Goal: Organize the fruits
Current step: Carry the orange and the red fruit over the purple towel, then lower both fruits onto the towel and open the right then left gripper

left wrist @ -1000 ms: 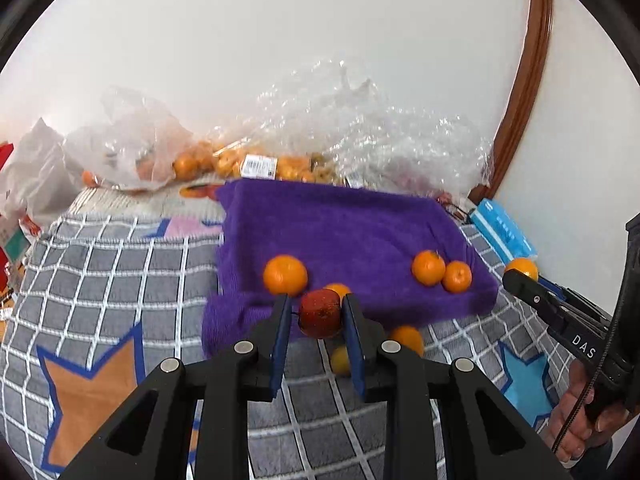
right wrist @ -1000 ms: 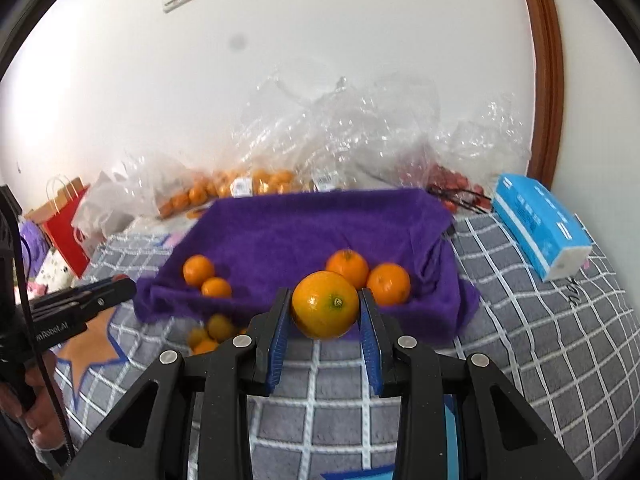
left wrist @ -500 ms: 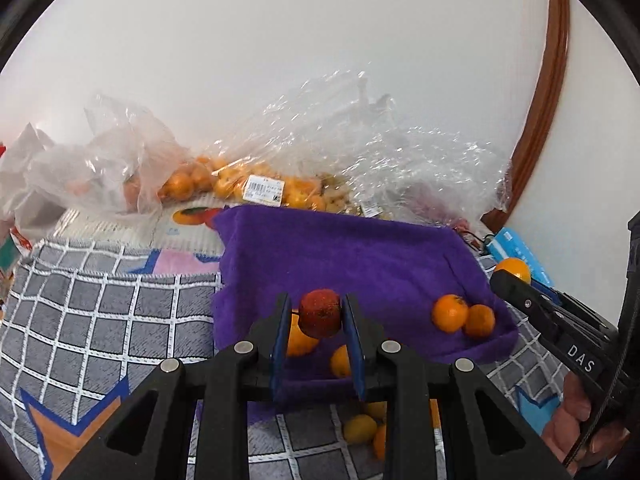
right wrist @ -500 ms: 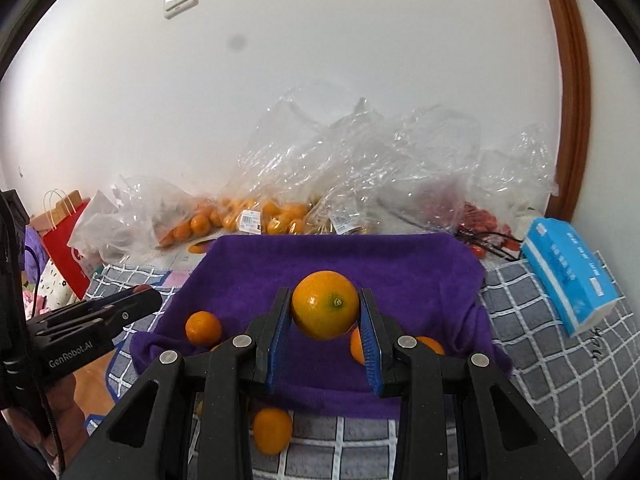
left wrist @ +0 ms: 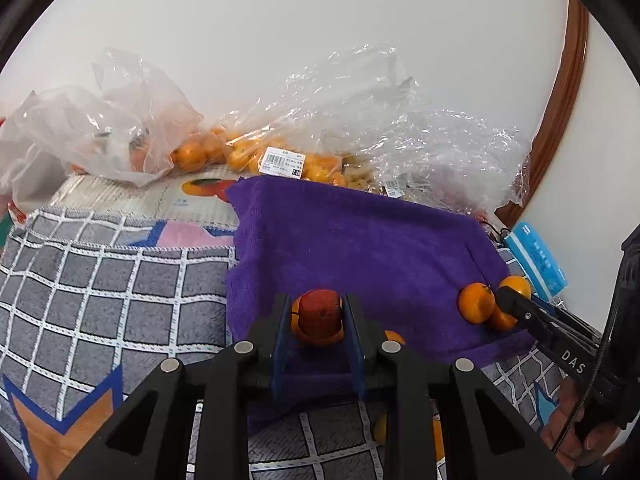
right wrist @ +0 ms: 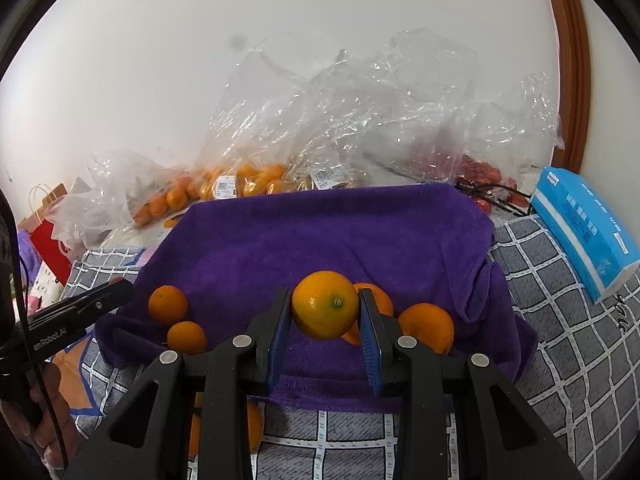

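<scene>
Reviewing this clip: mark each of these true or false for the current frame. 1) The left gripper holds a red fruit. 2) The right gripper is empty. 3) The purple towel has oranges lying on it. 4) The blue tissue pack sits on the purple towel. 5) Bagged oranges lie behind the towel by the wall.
1) True. The left gripper is shut on a small red fruit.
2) False. The right gripper is shut on an orange.
3) True. Several loose oranges lie on the purple towel.
4) False. The blue tissue pack sits on the checked cloth beside the towel.
5) True. Clear plastic bags with oranges lie behind it.
</scene>
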